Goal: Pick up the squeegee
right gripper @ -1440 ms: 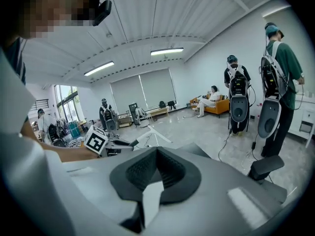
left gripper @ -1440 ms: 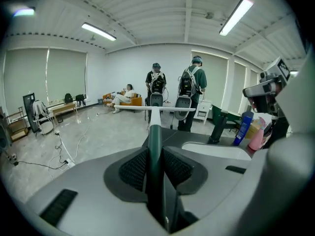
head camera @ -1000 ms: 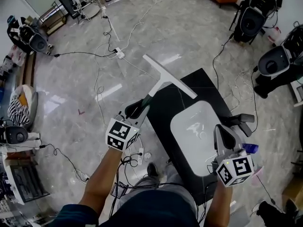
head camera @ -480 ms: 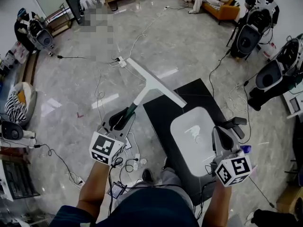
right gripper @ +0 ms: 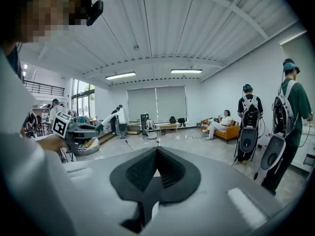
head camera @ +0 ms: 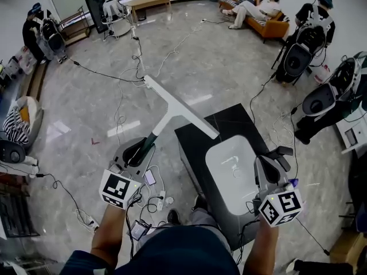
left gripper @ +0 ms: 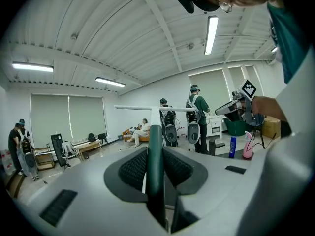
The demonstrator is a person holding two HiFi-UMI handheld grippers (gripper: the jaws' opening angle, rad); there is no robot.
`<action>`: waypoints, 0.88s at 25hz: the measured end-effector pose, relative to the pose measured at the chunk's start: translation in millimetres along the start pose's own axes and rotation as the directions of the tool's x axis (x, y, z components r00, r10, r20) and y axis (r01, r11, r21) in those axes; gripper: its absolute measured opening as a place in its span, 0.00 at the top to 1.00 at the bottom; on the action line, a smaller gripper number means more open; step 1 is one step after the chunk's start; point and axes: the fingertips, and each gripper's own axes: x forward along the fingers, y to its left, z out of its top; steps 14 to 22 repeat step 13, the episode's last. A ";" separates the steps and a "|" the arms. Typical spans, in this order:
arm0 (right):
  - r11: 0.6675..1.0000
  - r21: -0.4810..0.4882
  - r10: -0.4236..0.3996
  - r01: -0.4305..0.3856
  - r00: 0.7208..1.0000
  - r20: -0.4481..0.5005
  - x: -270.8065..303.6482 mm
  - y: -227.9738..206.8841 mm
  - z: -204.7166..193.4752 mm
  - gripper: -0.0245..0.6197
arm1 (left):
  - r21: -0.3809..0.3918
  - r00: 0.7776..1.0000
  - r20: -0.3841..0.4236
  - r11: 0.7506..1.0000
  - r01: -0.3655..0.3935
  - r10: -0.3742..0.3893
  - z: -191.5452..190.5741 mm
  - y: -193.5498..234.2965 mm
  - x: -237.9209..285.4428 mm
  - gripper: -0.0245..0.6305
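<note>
Pinching the squeegee (head camera: 166,122) by its dark green handle (left gripper: 156,176), I am holding it clear of the floor (head camera: 86,107) with my left gripper (head camera: 137,152). The ribbed pads (left gripper: 132,168) are pressing on either side of the handle, with the jaws only partly closed because the handle is filling the gap. The long axis is running straight out from my fingers, forward and slightly right in the head view. The white shaft is leading away to the blade (head camera: 195,119), which is lying crosswise at the far end like the bar of a T. The blade's right end is showing over the near corner of the black stand (head camera: 192,148). I cannot tell how high above the stand it is hanging. My right gripper (head camera: 280,153) is waiting well apart to the right, above the white basin (head camera: 229,171), with its pads pressed together on nothing. I am judging the pickup as good as done. Since I am gripping at the very tail, all the length is levering ahead of me, so any swing needs care near the stand.
</note>
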 end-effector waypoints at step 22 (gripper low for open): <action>1.000 -0.024 -0.007 0.007 1.000 0.003 -25.9 11.6 10.3 0.95 | 0.006 1.000 0.018 1.000 -0.010 0.010 10.9 -7.9 -26.4 0.81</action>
